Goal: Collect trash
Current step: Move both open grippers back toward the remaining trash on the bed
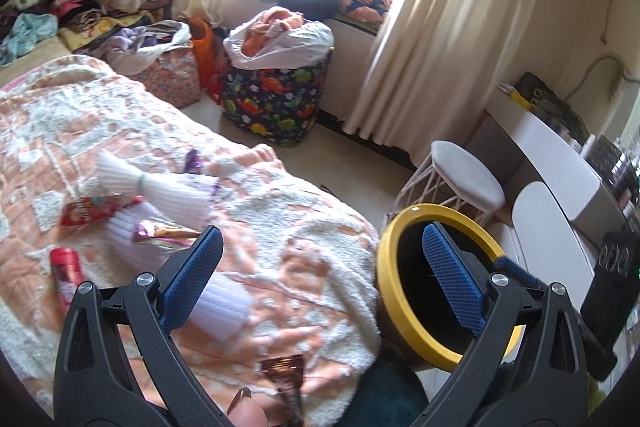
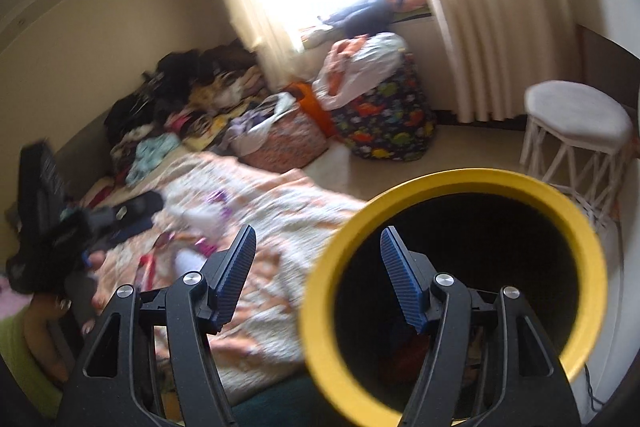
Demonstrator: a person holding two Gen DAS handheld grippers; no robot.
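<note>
Left wrist view first: on my far left a red can (image 1: 66,277) lies on the peach-and-white blanket (image 1: 280,227), with a red wrapper (image 1: 86,213) just above it and a pink-and-purple wrapper (image 1: 160,233) beside white ribbed packing sleeves (image 1: 168,191). My left gripper (image 1: 320,267) hangs over the blanket with its blue pads (image 1: 192,279) spread wide and nothing between them. A brown wrapper (image 1: 286,383) lies on the blanket near the bottom edge, beside a fingertip (image 1: 244,403). To the right stands the yellow-rimmed bin (image 1: 396,311), just off the bed's corner, then a white stool (image 1: 466,179). In the blurred right wrist view, the other gripper (image 2: 60,235) shows at the left above the blanket (image 2: 288,203). My right gripper (image 2: 318,283) is parted and empty, its right finger in front of the bin's (image 2: 316,307) dark mouth; something reddish (image 2: 404,359) lies inside, too dim to name.
</note>
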